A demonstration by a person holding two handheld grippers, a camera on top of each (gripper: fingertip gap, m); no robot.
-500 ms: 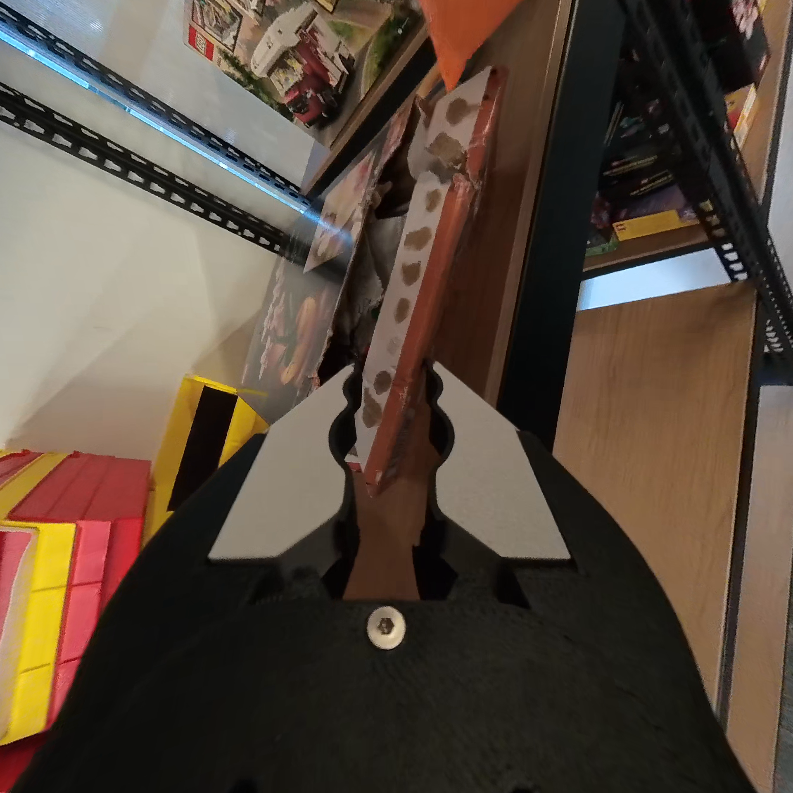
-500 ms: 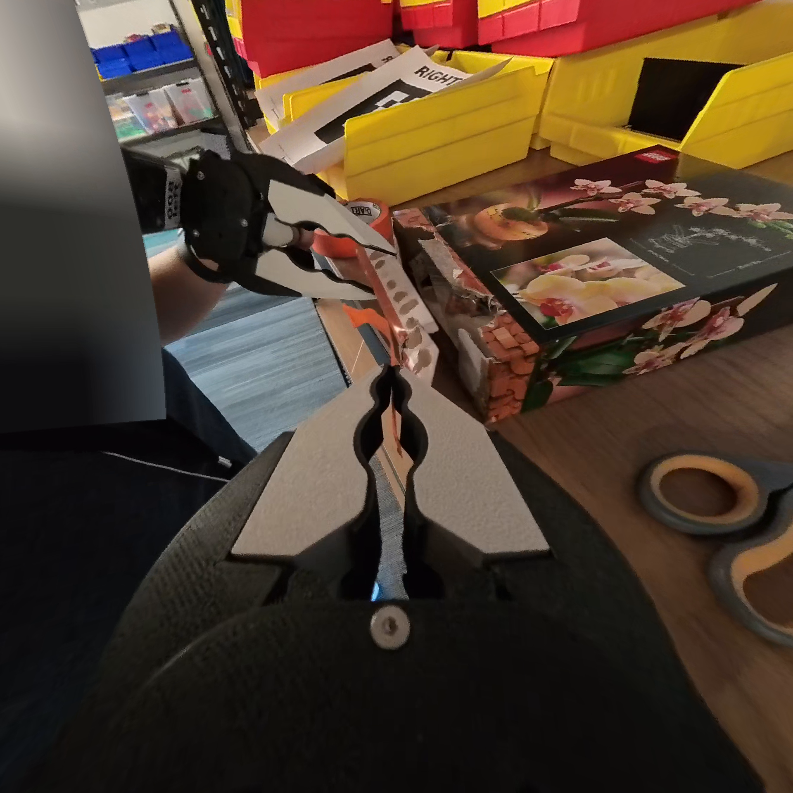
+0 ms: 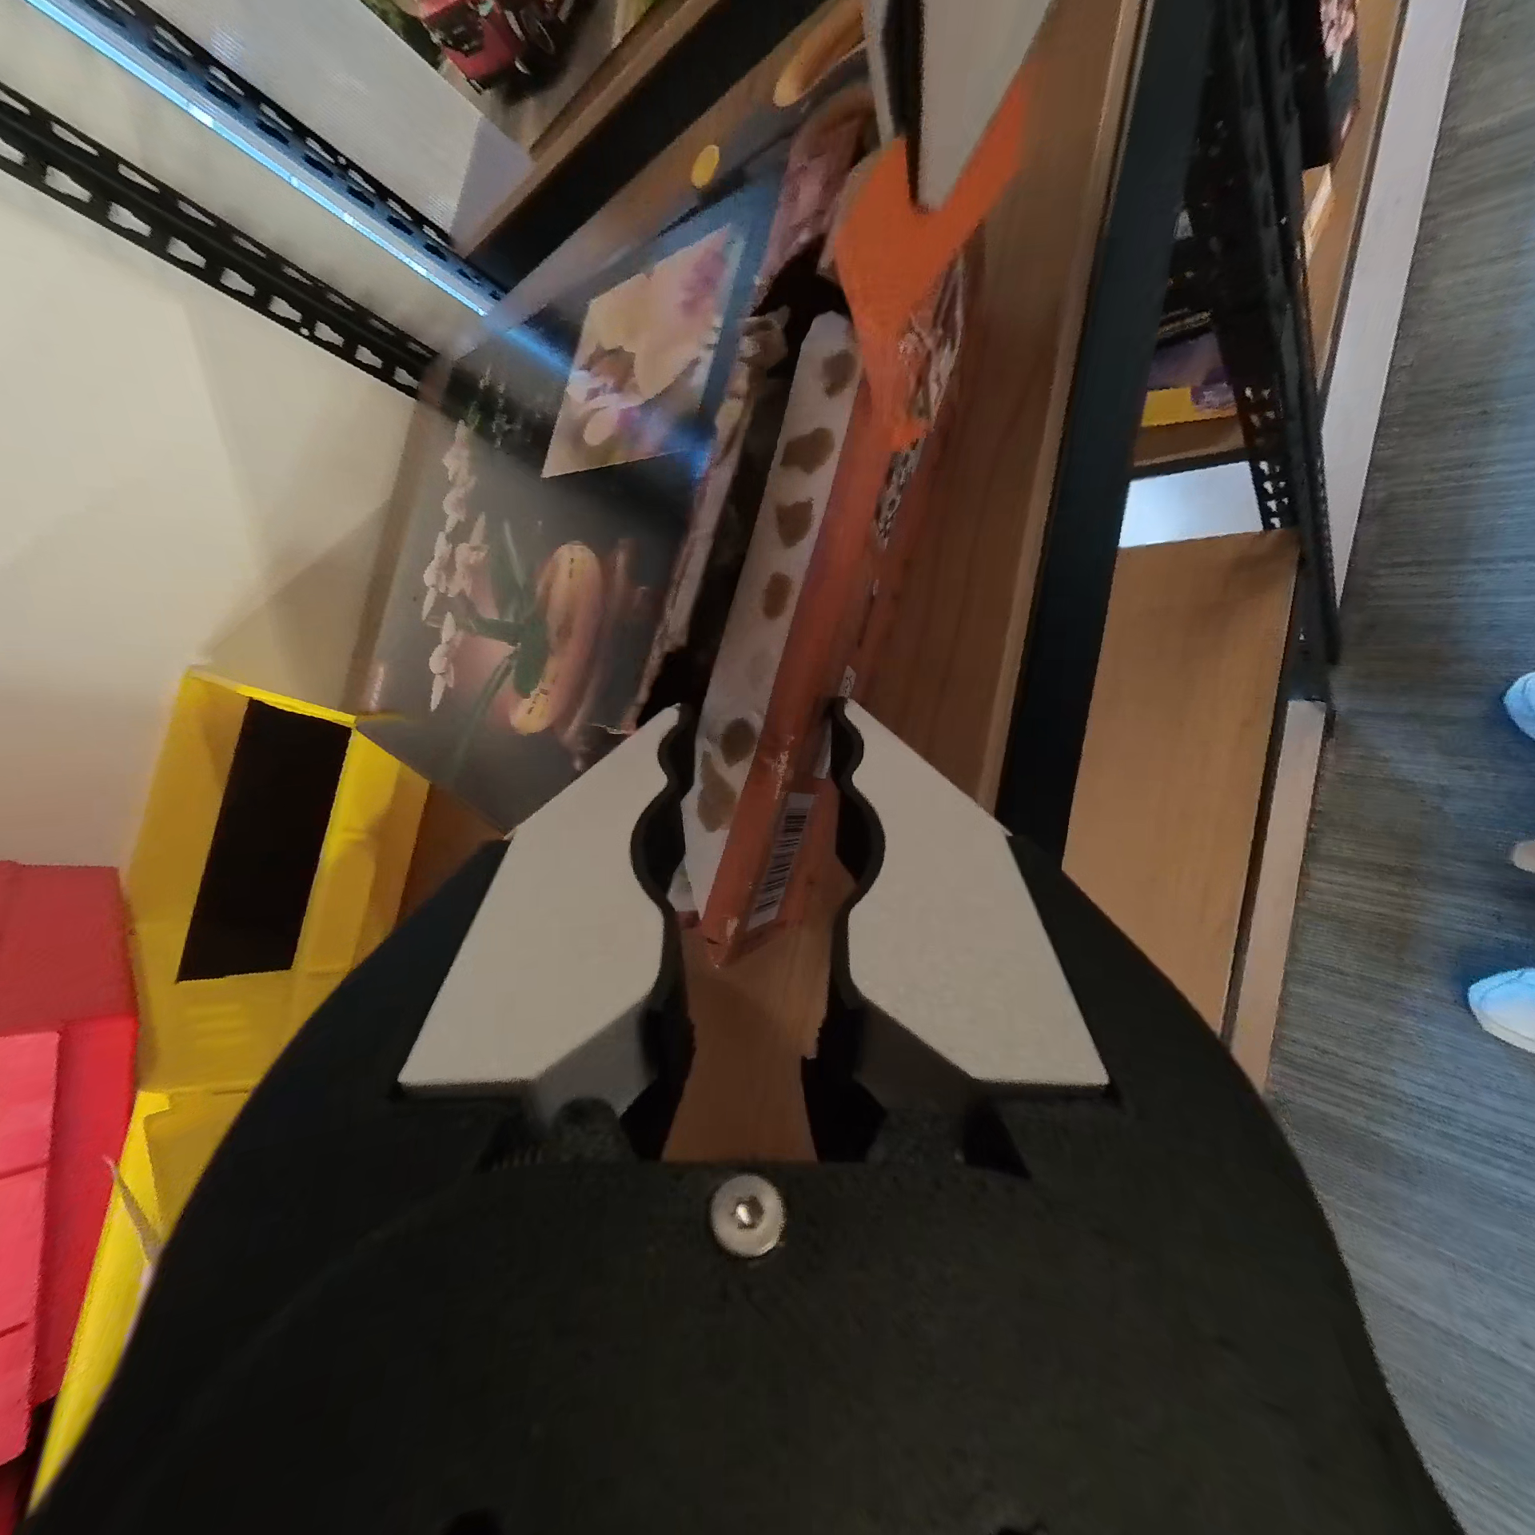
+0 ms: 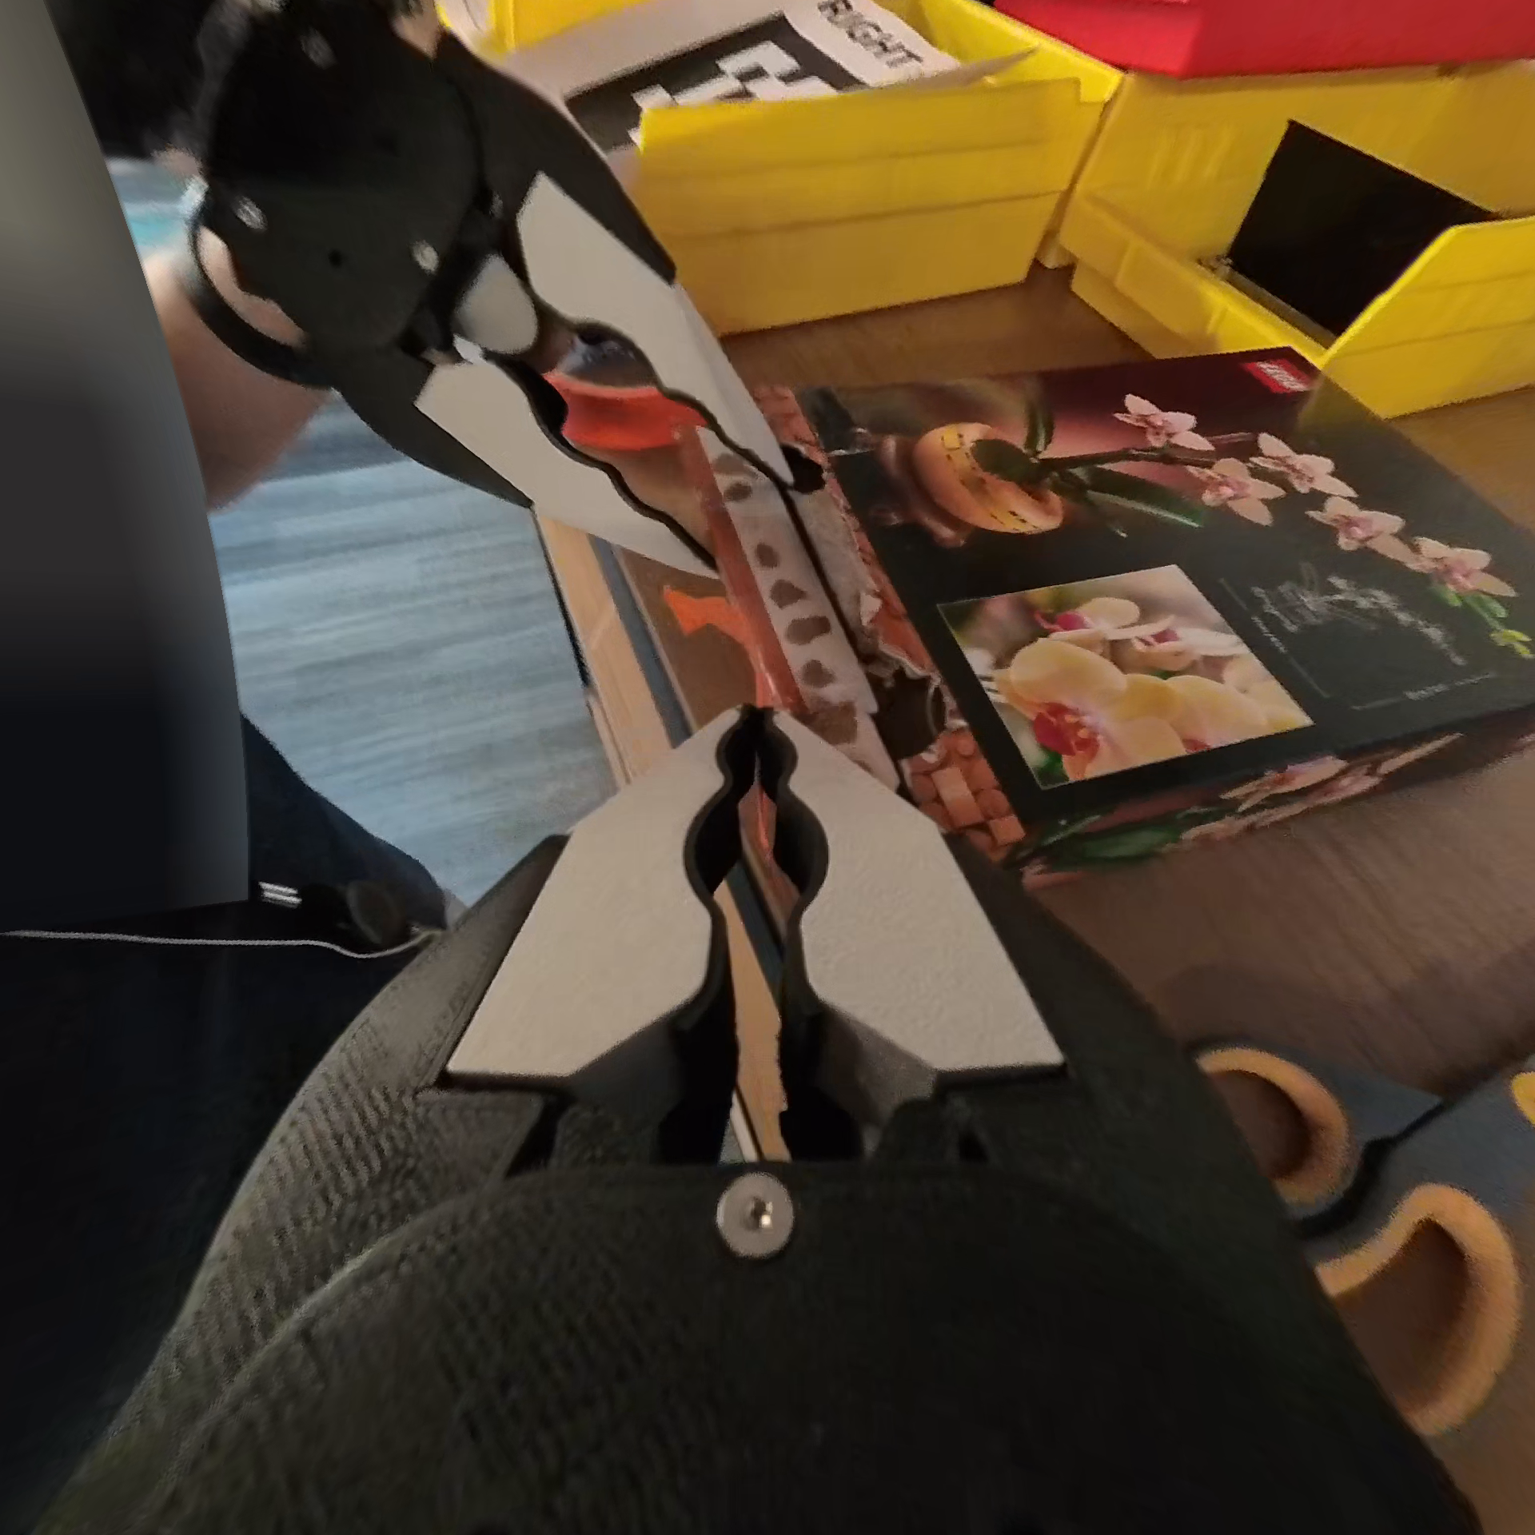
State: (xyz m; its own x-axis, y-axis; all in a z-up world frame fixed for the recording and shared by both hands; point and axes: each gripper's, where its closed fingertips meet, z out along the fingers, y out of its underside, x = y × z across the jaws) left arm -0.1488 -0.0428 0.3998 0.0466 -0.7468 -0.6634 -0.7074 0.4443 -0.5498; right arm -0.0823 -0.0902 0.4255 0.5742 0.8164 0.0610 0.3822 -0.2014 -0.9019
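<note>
I am holding my left gripper (image 3: 760, 723) with its jaws apart, and the torn-open end flap (image 3: 785, 631) of the flower-printed box (image 3: 532, 598) is lying in the gap between them; I cannot tell whether either finger is touching it. The flap is a long strip, white with brown glue patches on one face and orange-brown with a barcode on the other, running from the centre of the left wrist view up toward the top. At the top of that view the grey fingers of my right gripper (image 3: 939, 125) are showing against a scrap of orange tape (image 3: 914, 241).

In the right wrist view I am keeping my right gripper (image 4: 754, 731) closed, its fingertips pinched together on the near end of the same flap (image 4: 797, 615) in the middle of the frame. My left gripper (image 4: 739, 515) is reaching in from the upper left, with the far end of the flap between its spread fingers and the orange tape roll (image 4: 615, 415) behind them. The box (image 4: 1163, 598) is lying flat on the wooden table (image 4: 1246, 955), filling the centre right. Yellow bins (image 4: 847, 208) are standing along the top, and scissors (image 4: 1329, 1204) with yellow-lined handles are lying at the lower right.
</note>
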